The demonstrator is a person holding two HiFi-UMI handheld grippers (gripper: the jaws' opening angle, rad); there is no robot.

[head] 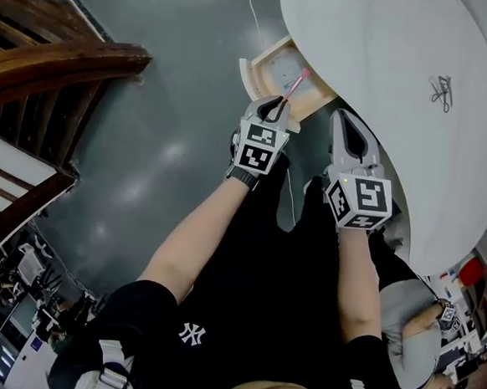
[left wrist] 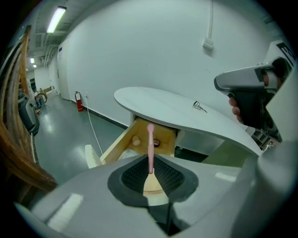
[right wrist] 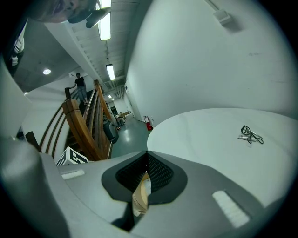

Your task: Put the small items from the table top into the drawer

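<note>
at the open drawer (left wrist: 122, 144), left tool (head: 275, 108) grips a pink stick (left wrist: 150, 148), maybe swab.

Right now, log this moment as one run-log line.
left gripper: jaws shut on pink stick, pointing at open drawer | right gripper: jaws shut, nothing held | metal item: on table top

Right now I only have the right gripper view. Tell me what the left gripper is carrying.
Observer: The left gripper is shut on a thin pink stick that juts forward from its jaws.
Operator: Report the drawer's state.
Observer: The drawer stands open under the edge of the table, and the pink stick points toward it.
</note>
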